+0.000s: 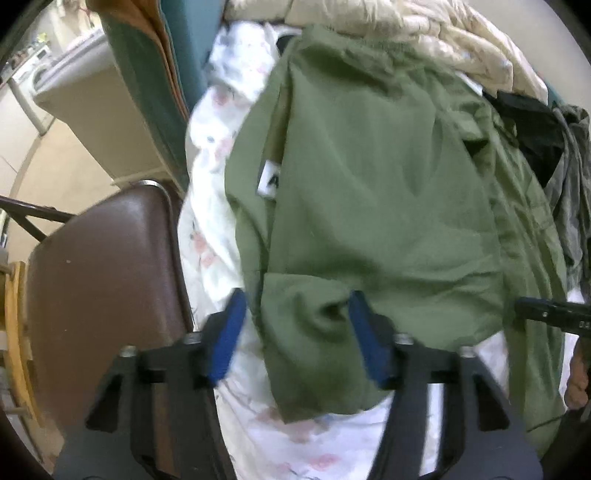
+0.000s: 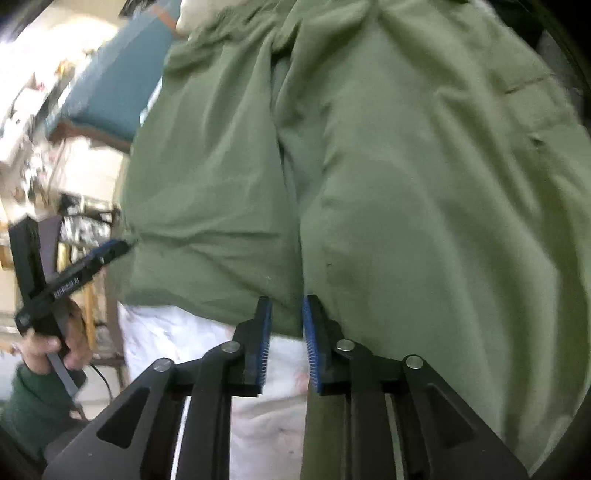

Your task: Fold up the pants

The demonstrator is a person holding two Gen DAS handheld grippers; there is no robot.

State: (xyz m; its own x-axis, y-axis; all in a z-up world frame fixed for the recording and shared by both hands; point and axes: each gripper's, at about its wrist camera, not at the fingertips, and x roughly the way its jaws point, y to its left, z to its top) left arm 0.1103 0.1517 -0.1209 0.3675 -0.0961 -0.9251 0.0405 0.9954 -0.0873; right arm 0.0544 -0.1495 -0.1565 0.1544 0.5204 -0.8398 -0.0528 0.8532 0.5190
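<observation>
Olive green pants [image 1: 369, 184] lie folded lengthwise on a white flowered sheet [image 1: 210, 236], with a white label [image 1: 267, 181] showing near their left edge. My left gripper [image 1: 295, 321] stands open over the near end, a fold of the cloth loose between its blue pads. The right wrist view is filled by the pants [image 2: 369, 166]. My right gripper [image 2: 287, 306] is open at their near hem, and the cloth edge lies at its tips without being pinched. Beside the pants' left edge the left gripper [image 2: 110, 251] shows again, held by a hand [image 2: 55, 343].
A brown chair seat [image 1: 103, 295] stands close against the bed on the left. A cream quilt [image 1: 424, 29] is bunched at the far end. Dark clothes [image 1: 528, 122] lie to the right of the pants. A teal panel [image 1: 147, 92] rises behind the chair.
</observation>
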